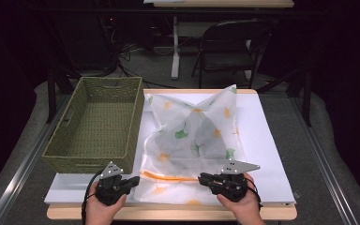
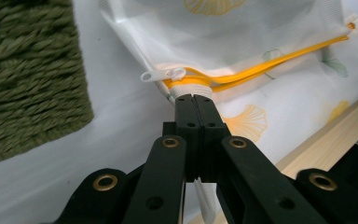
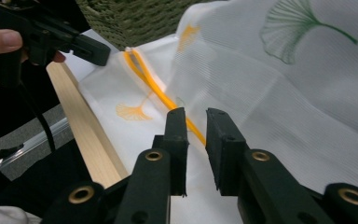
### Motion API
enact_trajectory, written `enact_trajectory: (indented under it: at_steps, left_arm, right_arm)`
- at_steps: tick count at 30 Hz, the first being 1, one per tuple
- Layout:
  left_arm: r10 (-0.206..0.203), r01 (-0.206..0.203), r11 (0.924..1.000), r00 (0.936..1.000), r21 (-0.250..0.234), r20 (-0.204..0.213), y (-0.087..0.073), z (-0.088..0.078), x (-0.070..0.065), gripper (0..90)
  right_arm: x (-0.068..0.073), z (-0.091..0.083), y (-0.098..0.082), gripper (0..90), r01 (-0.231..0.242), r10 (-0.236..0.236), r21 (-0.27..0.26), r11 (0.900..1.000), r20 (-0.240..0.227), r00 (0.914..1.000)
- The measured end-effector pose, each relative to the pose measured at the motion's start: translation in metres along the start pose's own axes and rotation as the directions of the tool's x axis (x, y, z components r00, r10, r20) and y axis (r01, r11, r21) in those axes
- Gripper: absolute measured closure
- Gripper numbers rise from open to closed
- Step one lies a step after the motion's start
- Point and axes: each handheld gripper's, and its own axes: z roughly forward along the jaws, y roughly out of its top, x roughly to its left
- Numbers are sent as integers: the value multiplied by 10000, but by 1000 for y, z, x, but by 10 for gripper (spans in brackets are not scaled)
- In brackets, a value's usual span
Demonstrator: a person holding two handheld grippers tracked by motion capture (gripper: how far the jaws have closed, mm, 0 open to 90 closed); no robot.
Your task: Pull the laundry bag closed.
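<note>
A white sheet covers the worktop [image 1: 262, 154], and a woven green basket [image 1: 96, 124] stands at its left edge, reaching the far left corner. Beside it, across the middle and down to the near edge, lies a thin white mesh bag [image 1: 192, 136] printed with green and orange leaves, its orange zipper [image 1: 168, 176] running along the near edge.

The step in hand looks like working that zipper. The left gripper [image 2: 194, 97] is clenched on the white tape at the zipper's left end, just below the white zipper pull [image 2: 161, 74]. The right gripper [image 3: 195, 116] hovers over the zipper farther right, its 2 jaws parted with a narrow gap, nothing pinched.

Next, I judge, the right gripper must take hold of the bag or zipper while the left one holds the end taut, since the mesh is limp and would bunch
</note>
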Motion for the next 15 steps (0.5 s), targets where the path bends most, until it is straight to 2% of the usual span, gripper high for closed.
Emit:
enact_trajectory:
  at_steps: [3, 5, 6, 10, 11, 12, 15]
  left_arm:
    - [118, -117, 9999, 9996, -25, 240, 4, 3, -4, 900]
    - [118, -117, 9999, 9996, -25, 240, 4, 3, -4, 900]
    - [118, -117, 9999, 9996, -25, 240, 4, 3, -4, 900]
    - [118, -117, 9999, 9996, -25, 240, 4, 3, -4, 900]
    - [528, -548, 9983, 9940, 178, 954, 9, 16, -15, 900]
    - [553, -582, 9980, 9932, 263, 1027, 8, 18, -15, 900]
    - [521, -569, 9976, 9922, 401, 1131, 4, 22, -17, 900]
  right_arm:
    - [7, 5, 5, 801, 320, -320, 74, 9995, -49, 9995]
    - [8, 8, 7, 801, 375, -375, 129, 9992, -50, 9993]
    - [8, 8, 7, 756, 375, -375, 129, 9992, -50, 9993]
    - [8, 8, 7, 756, 375, -375, 129, 9992, -50, 9993]
    - [8, 8, 7, 756, 375, -375, 129, 9992, -50, 9993]
    - [19, 38, 14, 754, 442, -453, 456, 9980, 231, 9987]
    - [24, 52, 17, 765, 563, -572, 682, 9961, 127, 9983]
